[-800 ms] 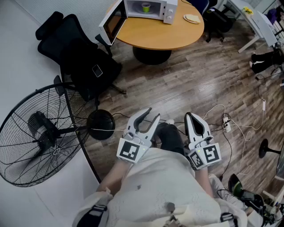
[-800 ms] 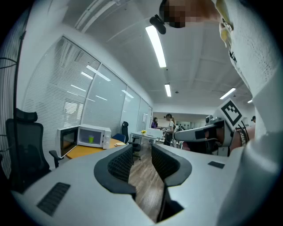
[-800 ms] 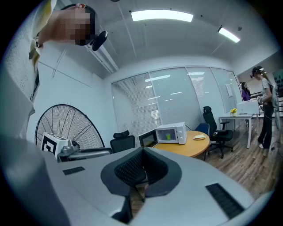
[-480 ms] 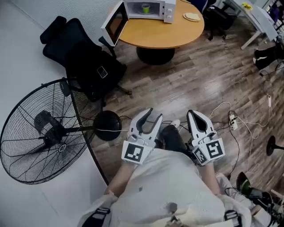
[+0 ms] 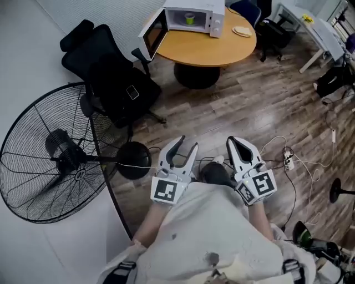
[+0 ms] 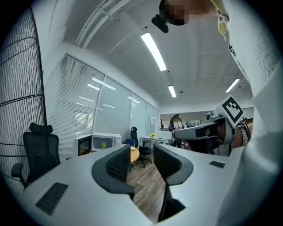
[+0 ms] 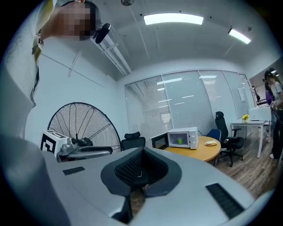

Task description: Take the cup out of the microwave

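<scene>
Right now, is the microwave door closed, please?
No, the microwave door stands swung open, with the green cup visible inside.

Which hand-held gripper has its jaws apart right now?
The left hand-held gripper: a clear gap shows between its jaws, with nothing in it. The right hand-held gripper is shut.

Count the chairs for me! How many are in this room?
3. A big black chair stands beside the fan. A blue chair and a second black chair stand on the far side of the round table. More may be hidden out of view.
</scene>
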`<state>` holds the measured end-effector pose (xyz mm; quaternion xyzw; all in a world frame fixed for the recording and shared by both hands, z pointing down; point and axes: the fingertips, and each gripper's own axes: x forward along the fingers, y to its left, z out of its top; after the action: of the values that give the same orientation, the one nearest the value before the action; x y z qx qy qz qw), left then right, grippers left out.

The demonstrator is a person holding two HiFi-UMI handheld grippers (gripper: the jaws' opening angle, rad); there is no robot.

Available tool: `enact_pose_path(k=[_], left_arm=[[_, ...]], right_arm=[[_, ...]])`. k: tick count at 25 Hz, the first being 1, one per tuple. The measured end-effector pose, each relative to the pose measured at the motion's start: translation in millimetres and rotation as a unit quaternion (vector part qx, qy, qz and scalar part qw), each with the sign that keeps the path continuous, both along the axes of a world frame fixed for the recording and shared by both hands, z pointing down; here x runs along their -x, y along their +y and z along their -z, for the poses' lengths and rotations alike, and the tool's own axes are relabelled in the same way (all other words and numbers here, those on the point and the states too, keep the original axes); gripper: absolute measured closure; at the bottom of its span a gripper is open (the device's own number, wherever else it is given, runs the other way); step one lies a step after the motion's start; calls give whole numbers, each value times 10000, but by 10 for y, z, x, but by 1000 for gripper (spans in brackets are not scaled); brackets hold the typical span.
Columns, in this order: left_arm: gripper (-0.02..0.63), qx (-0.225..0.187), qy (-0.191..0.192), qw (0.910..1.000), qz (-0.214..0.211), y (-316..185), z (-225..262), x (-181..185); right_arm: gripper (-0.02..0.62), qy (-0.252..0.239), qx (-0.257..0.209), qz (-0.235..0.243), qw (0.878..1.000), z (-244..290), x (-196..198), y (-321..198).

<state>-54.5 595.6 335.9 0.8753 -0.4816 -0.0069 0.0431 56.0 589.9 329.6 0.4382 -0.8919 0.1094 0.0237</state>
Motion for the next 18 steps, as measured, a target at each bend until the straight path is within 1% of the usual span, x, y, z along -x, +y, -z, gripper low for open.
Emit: enact_pose_path(k=[5, 10, 15, 18], left_arm=[[423, -50, 33, 9999, 126, 57, 22, 192], [416, -38, 8, 9999, 150, 0, -15, 281], [416, -63, -16, 9998, 171, -98, -18, 298], [416, -77, -69, 9998, 184, -164, -27, 292]], right_arm=[[589, 64, -101, -31, 9999, 63, 85, 73], [589, 61, 8, -134, 9999, -12, 94, 64], [588, -290, -103, -46, 9995, 35, 97, -44], [588, -254, -154, -125, 9995, 36, 83, -165]])
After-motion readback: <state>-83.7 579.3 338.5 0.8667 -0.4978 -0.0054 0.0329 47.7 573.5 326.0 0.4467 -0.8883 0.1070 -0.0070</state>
